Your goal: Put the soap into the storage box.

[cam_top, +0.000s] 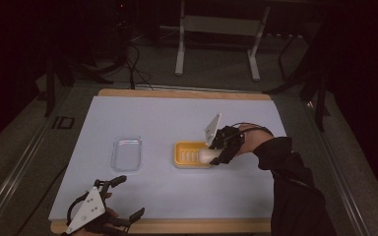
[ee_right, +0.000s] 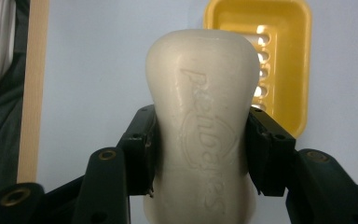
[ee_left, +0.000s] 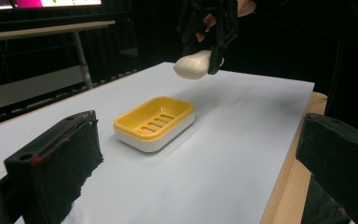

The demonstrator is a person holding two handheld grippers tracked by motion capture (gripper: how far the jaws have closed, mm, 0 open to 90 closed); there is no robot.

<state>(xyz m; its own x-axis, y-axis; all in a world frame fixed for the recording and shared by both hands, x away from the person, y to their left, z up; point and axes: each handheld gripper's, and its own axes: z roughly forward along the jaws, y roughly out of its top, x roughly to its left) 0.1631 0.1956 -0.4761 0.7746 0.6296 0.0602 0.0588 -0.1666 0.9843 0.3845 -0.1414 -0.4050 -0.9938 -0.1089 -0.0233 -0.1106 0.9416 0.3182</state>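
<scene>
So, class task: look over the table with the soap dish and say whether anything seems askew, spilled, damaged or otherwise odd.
Nothing stands out. The right tool grips the white soap bar squarely in the air by the yellow soap dish, which sits flat and intact. The clear lid lies flat to its left. No spills show on the white sheet.

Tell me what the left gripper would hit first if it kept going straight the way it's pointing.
Probably the yellow soap dish. In the left gripper view it sits ahead between the open jaws of the left gripper, with bare table before it, though depth is uncertain.
</scene>
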